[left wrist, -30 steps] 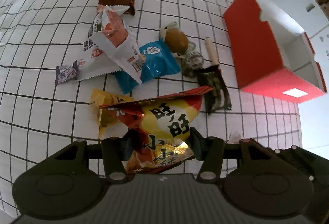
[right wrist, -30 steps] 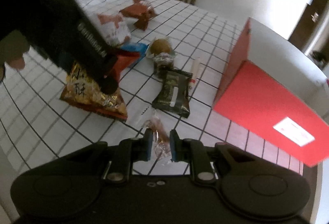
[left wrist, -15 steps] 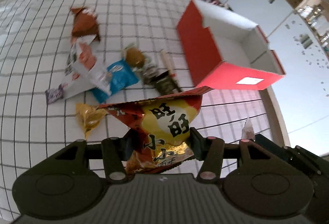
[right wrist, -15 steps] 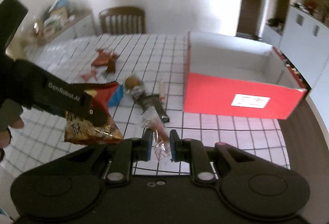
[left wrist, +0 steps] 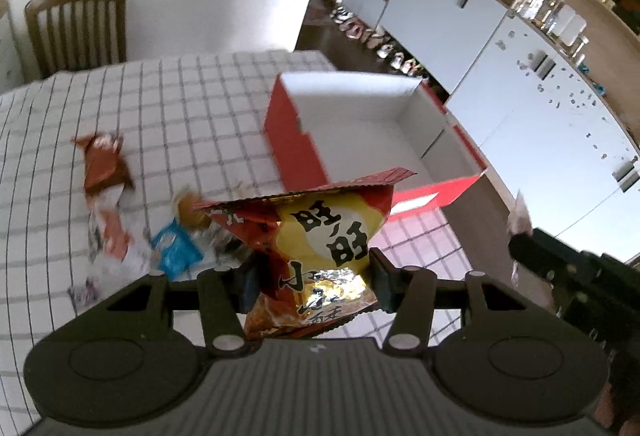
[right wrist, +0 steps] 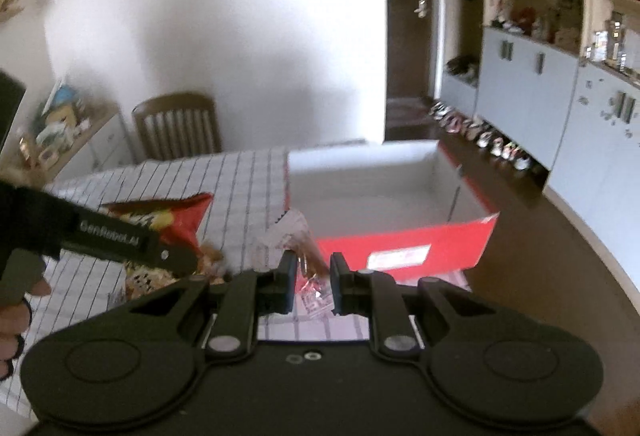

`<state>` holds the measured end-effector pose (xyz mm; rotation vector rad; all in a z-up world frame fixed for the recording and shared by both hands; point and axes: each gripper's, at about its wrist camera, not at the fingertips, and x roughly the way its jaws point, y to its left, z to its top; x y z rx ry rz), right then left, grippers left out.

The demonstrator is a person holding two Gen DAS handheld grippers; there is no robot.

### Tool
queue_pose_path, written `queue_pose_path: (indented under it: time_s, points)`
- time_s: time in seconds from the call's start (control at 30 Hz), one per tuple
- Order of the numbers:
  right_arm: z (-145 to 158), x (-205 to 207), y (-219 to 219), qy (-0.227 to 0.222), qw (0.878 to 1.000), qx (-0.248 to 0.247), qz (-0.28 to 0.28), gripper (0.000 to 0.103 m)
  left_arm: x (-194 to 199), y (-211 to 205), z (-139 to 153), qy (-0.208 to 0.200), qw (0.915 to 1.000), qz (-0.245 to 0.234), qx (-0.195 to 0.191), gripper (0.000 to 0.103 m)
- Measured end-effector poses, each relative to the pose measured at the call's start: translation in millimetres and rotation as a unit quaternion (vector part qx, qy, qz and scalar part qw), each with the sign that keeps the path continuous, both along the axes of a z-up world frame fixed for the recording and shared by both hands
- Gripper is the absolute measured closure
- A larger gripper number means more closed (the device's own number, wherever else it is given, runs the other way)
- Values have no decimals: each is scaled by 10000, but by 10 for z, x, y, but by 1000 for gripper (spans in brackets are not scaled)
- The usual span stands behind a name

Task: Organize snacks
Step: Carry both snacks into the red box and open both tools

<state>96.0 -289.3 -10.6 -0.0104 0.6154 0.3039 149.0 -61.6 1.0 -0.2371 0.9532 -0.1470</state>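
Observation:
My left gripper point(left wrist: 314, 276) is shut on a red and yellow snack bag point(left wrist: 320, 232) and holds it high above the checked table, short of the red box point(left wrist: 296, 140). The box is open at the top with a white inside. My right gripper point(right wrist: 314, 282) is shut on a small clear-wrapped snack point(right wrist: 296, 240), also raised, in front of the red box point(right wrist: 404, 244). The left gripper and its bag point(right wrist: 176, 220) show at the left of the right wrist view. Several snacks remain on the table: a brown packet point(left wrist: 104, 164), a white and red packet point(left wrist: 112, 236), a blue packet point(left wrist: 176, 252).
A wooden chair point(left wrist: 76, 28) stands at the table's far edge. White cabinets point(left wrist: 460, 16) and shelves line the room to the right. The table's round edge point(right wrist: 580, 236) runs close past the box. A side shelf with clutter point(right wrist: 56, 128) is at the left.
Both grippers have risen and tilted up with their snacks. The table items have dropped lower and smaller in view, and the open box now sits ahead at centre.

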Motion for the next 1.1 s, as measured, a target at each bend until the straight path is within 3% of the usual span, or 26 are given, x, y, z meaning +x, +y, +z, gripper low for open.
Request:
queue_pose_path:
  time_s: [0.27, 0.53, 0.7, 0.83, 1.1]
  points:
    - [155, 495, -336, -103, 9996, 55, -262, 87, 503, -304, 193, -201, 9998, -56, 54, 49]
    - [49, 1169, -591, -43, 10000, 38, -41, 87, 1162, -679, 180, -167, 9993, -19, 342, 49]
    - [-122, 1655, -691, 171, 9998, 54, 107, 86, 1611, -789, 18, -90, 9986, 62, 514, 49]
    - [-324, 1965, -700, 396, 9989, -51, 262, 86, 1959, -862, -208, 257, 9986, 36, 463, 49]
    - [-735, 2286, -735, 972, 9938, -183, 514, 86, 2262, -1130, -673, 790, 9948, -29, 639, 51]
